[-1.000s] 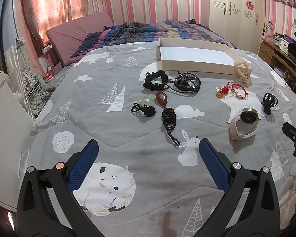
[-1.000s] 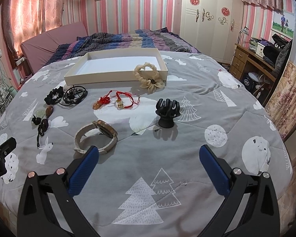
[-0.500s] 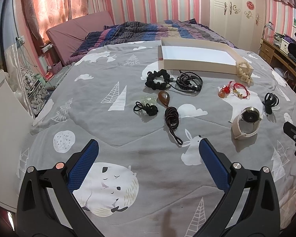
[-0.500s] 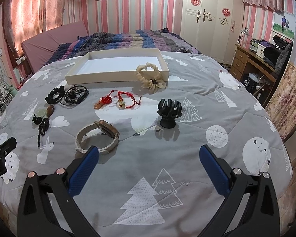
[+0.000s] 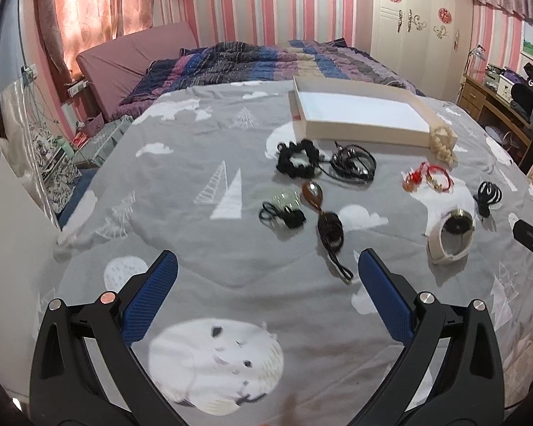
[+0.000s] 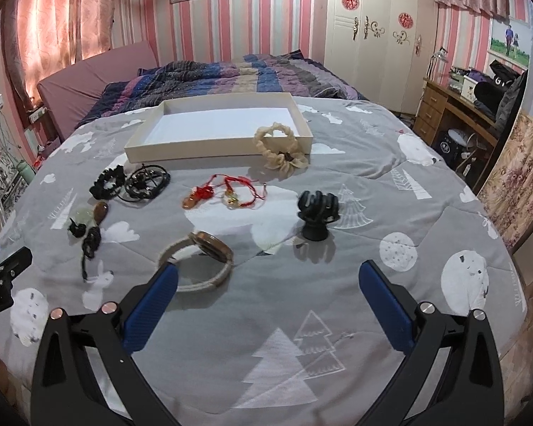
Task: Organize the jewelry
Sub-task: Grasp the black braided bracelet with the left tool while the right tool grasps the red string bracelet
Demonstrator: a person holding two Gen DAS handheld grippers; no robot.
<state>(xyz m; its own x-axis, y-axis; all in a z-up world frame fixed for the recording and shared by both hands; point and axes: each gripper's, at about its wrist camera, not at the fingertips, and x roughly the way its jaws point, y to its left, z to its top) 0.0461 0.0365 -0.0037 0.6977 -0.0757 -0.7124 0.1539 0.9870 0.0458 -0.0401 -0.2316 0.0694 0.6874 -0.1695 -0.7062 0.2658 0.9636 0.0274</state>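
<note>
Lying bare inside on the grey bedspread: shallow white box, cream scrunchie leaning against its near right corner. Scattered in front: black scrunchie, black cord bracelets, red string charms, brown pendant necklace, watch, black claw clip. Hovering wide open, gripping nothing: left gripper short of the pendant necklace, right gripper just before the watch.
</note>
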